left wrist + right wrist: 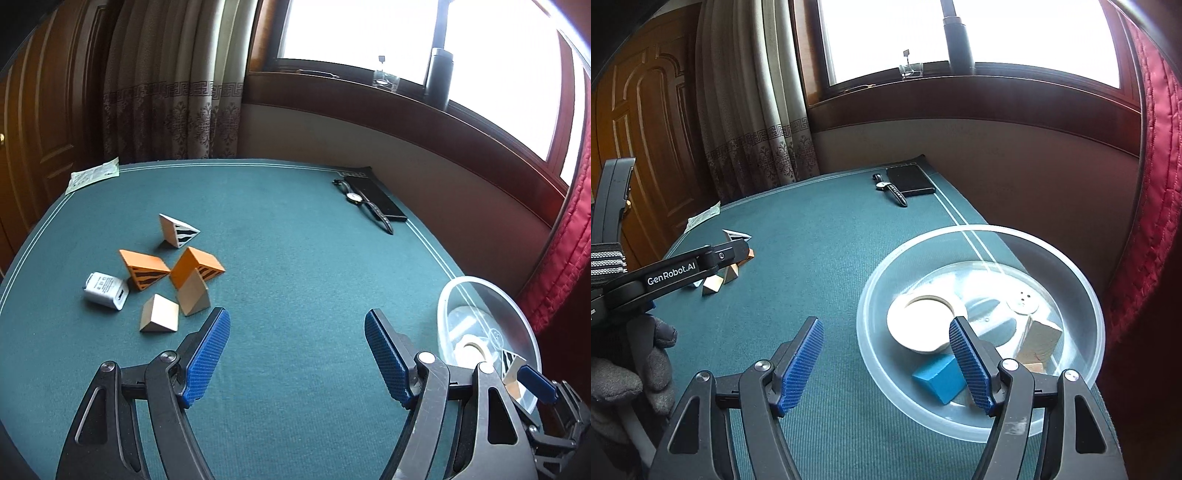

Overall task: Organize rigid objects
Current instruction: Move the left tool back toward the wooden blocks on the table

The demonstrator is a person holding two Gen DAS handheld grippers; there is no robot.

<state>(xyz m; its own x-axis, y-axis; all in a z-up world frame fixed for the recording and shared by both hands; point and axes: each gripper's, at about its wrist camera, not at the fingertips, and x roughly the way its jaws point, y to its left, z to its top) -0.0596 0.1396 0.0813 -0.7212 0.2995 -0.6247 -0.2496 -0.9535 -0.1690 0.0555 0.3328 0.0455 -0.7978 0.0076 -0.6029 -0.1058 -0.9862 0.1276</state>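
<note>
Both the left gripper (297, 354) and right gripper (886, 363) have jaws apart and empty; the wooden wedge blocks (173, 275), loose on the green table (295, 229) left of the clear bowl (1082, 295), look light, stiff, slick-faced, best pinched across flat parallel sides.

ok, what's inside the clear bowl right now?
In the clear bowl: a white tape roll, a blue block, a plain wooden block and a perforated metal cap. The right gripper's finger covers part of the bottom.
</note>
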